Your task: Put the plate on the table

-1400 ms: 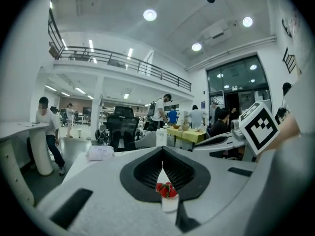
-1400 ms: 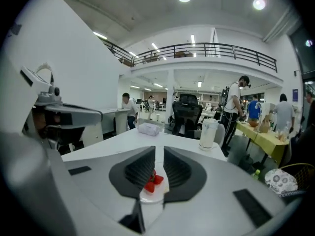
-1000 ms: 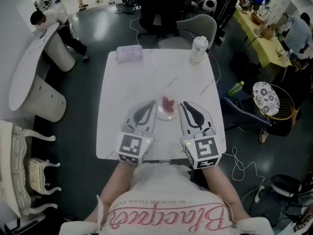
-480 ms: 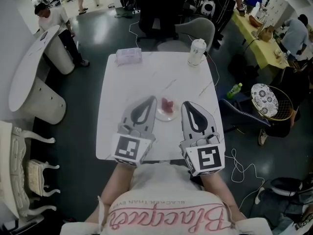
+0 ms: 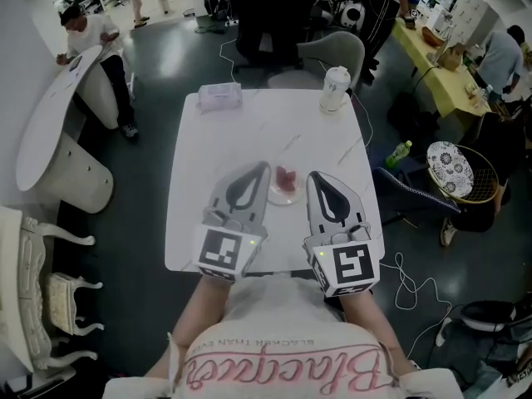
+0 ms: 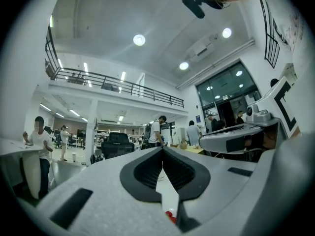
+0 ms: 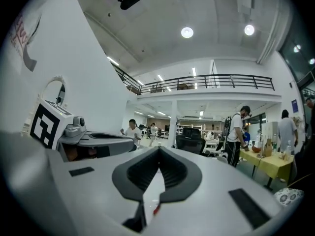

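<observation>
White marble desk [image 5: 216, 140] is seen in an open office; plate [image 5: 283, 195] with pink food [image 5: 285, 176] is judged already set down on it, between left tool [image 5: 264, 166] and right tool [image 5: 312, 176], just beside both. Both tools are shown with jaws brought together at the tips, nothing gripped. Plate could be knocked or slid if either tool is swung inward. Plate's position is given only by head view; in the tool views only a red sliver [image 6: 169, 214] is caught below the jaws
</observation>
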